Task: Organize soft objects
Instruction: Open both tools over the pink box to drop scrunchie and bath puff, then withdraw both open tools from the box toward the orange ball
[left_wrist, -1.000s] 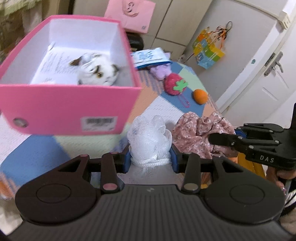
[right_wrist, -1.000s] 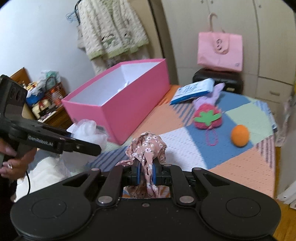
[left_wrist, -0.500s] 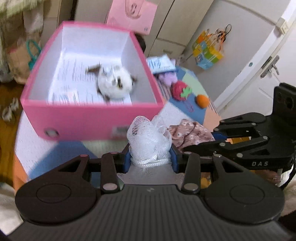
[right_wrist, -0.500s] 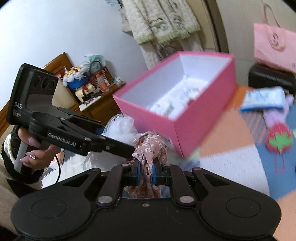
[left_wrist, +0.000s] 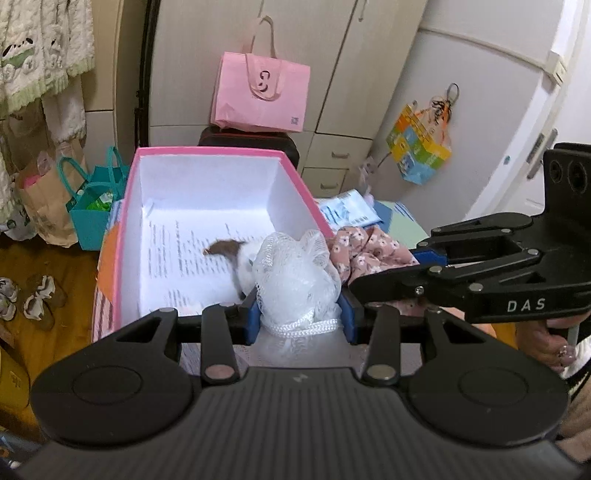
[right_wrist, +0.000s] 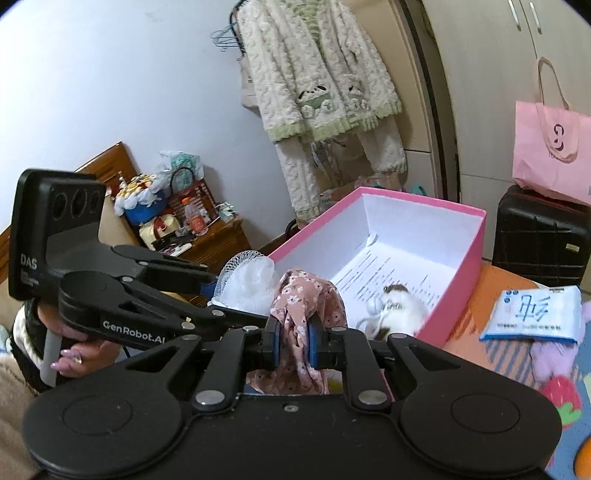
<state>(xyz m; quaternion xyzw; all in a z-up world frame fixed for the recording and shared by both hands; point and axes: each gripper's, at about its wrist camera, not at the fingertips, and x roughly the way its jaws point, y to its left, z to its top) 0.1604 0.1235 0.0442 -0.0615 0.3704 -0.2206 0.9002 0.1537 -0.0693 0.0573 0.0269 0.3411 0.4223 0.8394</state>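
**Both loads lifted to the box**

Both grippers have risen from the patchwork table and swung toward the pink box (left_wrist: 295, 177) over the last second; earlier they sat low beside its near wall, and now each camera looks down into it. The left gripper (left_wrist: 301, 314) has its jaws clenched on the white mesh sponge (left_wrist: 295, 277), which hangs over the near end of the box, just above the small white and brown plush toy (right_wrist: 397, 312) lying on the printed paper lining. The right gripper (right_wrist: 291, 341) grips the bunched pink floral cloth (right_wrist: 306, 314) tightly; it hangs at the box's right wall, and whether it has crossed the rim I cannot tell. By my reading, transport is nearly over and release comes next, sponge first. A blue packet (right_wrist: 532, 314) and strawberry toy (right_wrist: 559, 400) wait on the table.
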